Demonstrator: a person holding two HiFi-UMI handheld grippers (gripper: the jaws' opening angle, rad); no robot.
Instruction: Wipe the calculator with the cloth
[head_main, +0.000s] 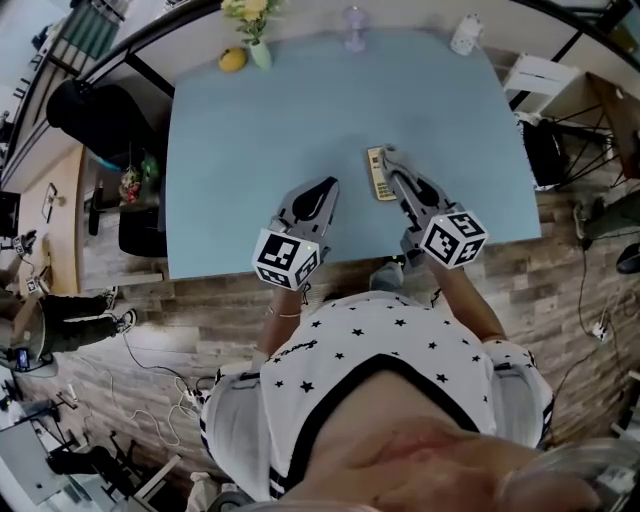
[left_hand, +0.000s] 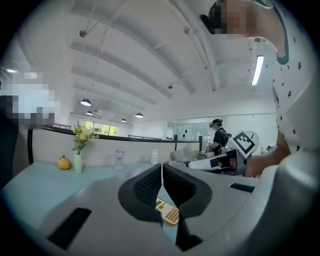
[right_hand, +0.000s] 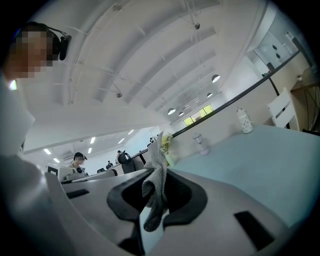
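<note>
A small beige calculator (head_main: 379, 175) lies on the light blue table (head_main: 250, 150), near its front edge and right of the middle. My right gripper (head_main: 390, 158) hangs over the calculator's right side, shut on a grey cloth (right_hand: 156, 192). In the right gripper view the cloth sticks up and droops down between the jaws of the right gripper (right_hand: 159, 170). My left gripper (head_main: 328, 186) hovers left of the calculator, jaws together with nothing in them. In the left gripper view the calculator (left_hand: 169, 212) shows just below the tips of the left gripper (left_hand: 162, 167).
Along the table's far edge stand a vase of yellow flowers (head_main: 255, 40), a yellow fruit (head_main: 232, 60), a clear glass piece (head_main: 354, 28) and a white bottle (head_main: 464, 35). A white chair (head_main: 545, 75) stands off the right corner. A dark chair (head_main: 90, 110) is on the left.
</note>
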